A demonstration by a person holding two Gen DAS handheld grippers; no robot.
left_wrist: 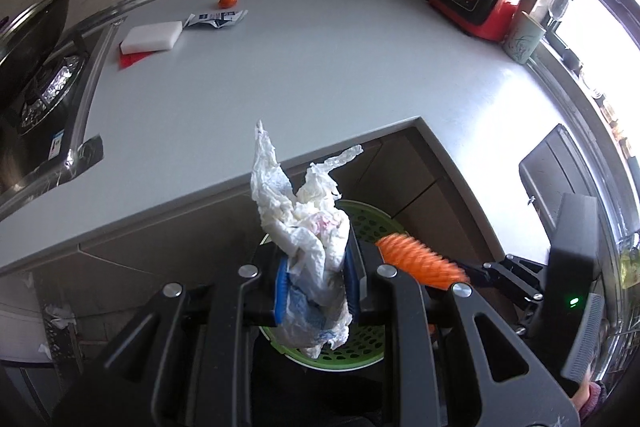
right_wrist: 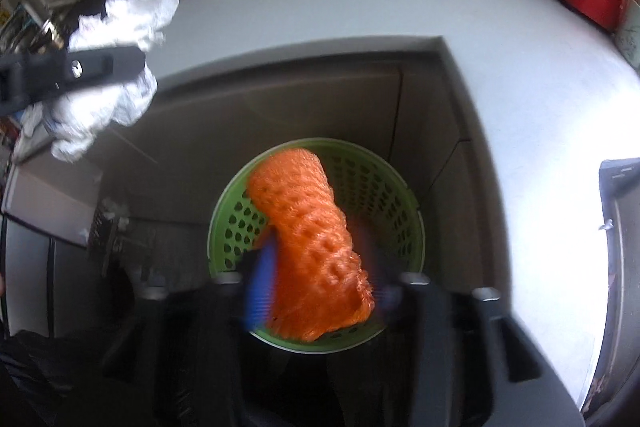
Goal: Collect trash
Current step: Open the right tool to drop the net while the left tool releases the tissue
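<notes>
— Now, how do I drop these well?
— Keep both grippers over the bin (right_wrist: 316, 247). Your right gripper (right_wrist: 320, 291) has spread, its net (right_wrist: 312, 247) loose between the pads. Your left gripper (left_wrist: 316, 283) pinches the tissue (left_wrist: 308, 235); open it. A wrapper (left_wrist: 216, 19) waits on the counter (left_wrist: 320, 75).

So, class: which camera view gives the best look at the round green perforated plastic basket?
The right wrist view: the round green perforated plastic basket sits centred below, its rim and holed wall open to sight around the orange foam net. In the left wrist view the basket is mostly hidden behind the crumpled white tissue and gripper.
</notes>
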